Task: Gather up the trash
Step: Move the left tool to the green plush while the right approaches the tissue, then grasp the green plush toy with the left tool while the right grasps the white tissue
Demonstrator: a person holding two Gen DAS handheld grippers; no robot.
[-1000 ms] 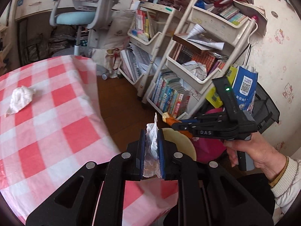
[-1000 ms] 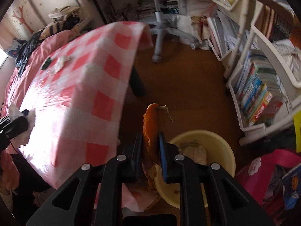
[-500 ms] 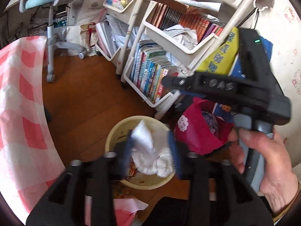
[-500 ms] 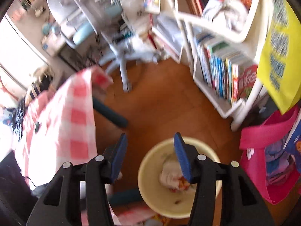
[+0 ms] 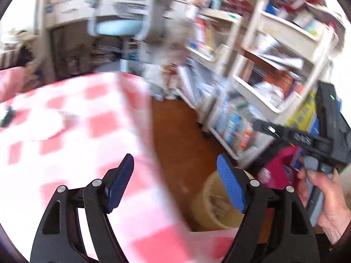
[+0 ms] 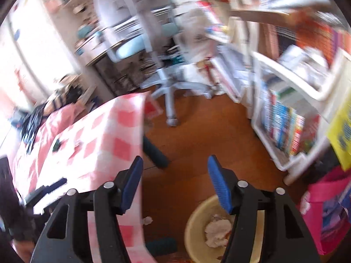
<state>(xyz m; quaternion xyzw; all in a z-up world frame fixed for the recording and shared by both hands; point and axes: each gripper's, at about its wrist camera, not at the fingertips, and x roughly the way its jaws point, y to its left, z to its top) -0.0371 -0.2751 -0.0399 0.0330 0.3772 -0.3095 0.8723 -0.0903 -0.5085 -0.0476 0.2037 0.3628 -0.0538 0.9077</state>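
Both my claws, left claw (image 5: 175, 184) and right claw (image 6: 174, 184), have just been opening, nothing between them. Tissue sits in bin (image 6: 197, 221). Scraps remain on desk (image 6: 105, 144) at ten o'clock.

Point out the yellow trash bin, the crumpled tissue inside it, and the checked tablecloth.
yellow trash bin (image 6: 193, 223): right wrist view, on its left rim.
crumpled tissue (image 6: 216, 230): right wrist view, on the white wad's middle.
checked tablecloth (image 6: 105, 140): right wrist view, on its top surface.

Wooden floor (image 6: 208, 131), swivel chair (image 6: 131, 46), crowded white bookshelves (image 6: 296, 100).
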